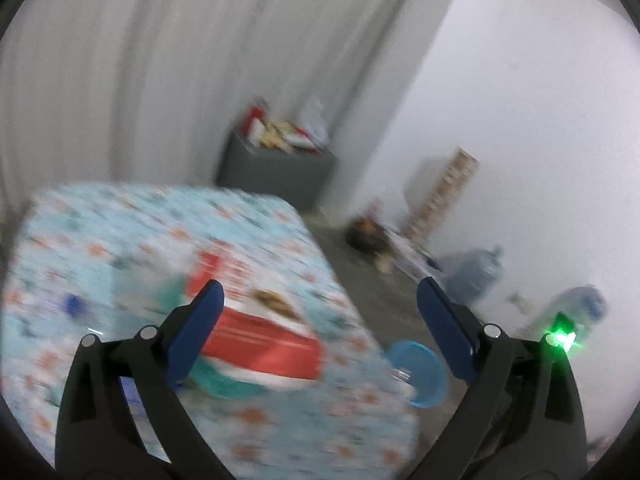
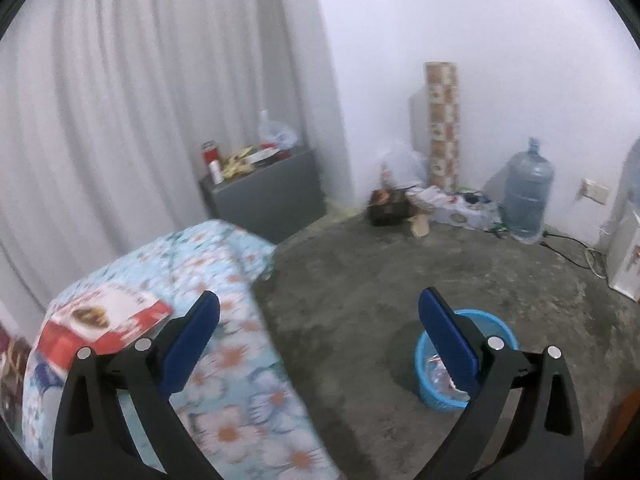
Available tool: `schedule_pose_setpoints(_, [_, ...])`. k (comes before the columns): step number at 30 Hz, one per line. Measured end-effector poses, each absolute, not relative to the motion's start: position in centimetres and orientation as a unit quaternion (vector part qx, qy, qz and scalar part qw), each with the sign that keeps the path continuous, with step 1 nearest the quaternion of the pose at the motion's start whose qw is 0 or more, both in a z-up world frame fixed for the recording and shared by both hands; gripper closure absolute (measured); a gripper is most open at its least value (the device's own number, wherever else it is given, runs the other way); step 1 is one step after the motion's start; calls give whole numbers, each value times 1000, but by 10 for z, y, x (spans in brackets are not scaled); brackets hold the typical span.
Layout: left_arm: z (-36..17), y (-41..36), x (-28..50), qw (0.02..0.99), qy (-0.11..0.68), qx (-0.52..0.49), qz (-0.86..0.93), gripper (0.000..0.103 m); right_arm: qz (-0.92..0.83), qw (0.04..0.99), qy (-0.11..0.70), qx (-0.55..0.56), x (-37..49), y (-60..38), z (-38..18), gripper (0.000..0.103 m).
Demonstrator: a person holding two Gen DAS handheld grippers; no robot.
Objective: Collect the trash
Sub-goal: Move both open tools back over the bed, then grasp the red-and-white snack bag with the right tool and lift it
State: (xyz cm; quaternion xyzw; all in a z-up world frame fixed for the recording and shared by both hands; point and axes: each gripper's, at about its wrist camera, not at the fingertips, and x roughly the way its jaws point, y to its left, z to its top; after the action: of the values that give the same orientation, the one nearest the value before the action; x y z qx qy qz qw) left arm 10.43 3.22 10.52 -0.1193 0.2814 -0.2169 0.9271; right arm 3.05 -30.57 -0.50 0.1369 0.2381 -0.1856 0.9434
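The flat red-and-white cardboard snack box [image 1: 260, 344] lies on the table under the light-blue flowered tablecloth [image 1: 120, 232], and I take it for the next piece of trash. In my left wrist view it sits just ahead of the left gripper [image 1: 320, 300], partly behind the left blue finger pad [image 1: 196, 332], with its long side running across the view from lower left toward the right. A teal plate or bowl [image 1: 224, 380] seems to lie under or beside it; the blur keeps me from saying which. A small blue cap-like thing [image 1: 72, 304] lies farther left on the cloth.

Both pairs of fingers stand wide apart with nothing between them. From the right gripper [image 2: 320, 308] the same box [image 2: 100, 320] lies off to the left, beyond its left pad, so I judge the left hand to be the nearer one for the pick.

The round blue plastic basket [image 2: 432, 384] stands on the grey concrete floor [image 2: 360, 280], just off the table's right edge and below it, already holding clear wrappers. In the right view it sits partly behind the right pad, so that hand is better placed for it.

The box lies near the table's right edge, which gives a short carry over the edge and down to the basket. The floor around the basket is open; the grey cabinet [image 2: 272, 192], the big water bottle [image 2: 528, 192] and the clutter along the white wall [image 2: 480, 40] are well apart from it.
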Motion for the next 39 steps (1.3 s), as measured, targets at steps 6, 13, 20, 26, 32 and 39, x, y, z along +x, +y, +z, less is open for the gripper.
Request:
schedule_pose_setpoints(6, [94, 87, 78, 947, 249, -123, -165, 9, -139, 945, 263, 136, 39, -269, -17, 6])
schedule_pose_setpoints(13, [54, 134, 47, 952, 255, -132, -109, 9, -22, 938, 281, 203, 56, -245, -20, 6])
schedule_pose_setpoints(20, [23, 161, 36, 951, 262, -147, -74, 9, 131, 861, 330, 363, 85, -238, -40, 8])
schedule_pose_setpoints(26, [6, 177, 45, 943, 273, -181, -60, 9, 146, 832, 369, 387, 119, -221, -55, 17])
schedule_pose_setpoints(32, [-6, 183, 42, 941, 277, -187, -55, 9, 160, 784, 397, 450, 150, -224, -79, 23])
schedule_pose_setpoints(39, [-26, 178, 37, 930, 299, -195, -85, 9, 178, 737, 408, 508, 171, -228, -103, 31])
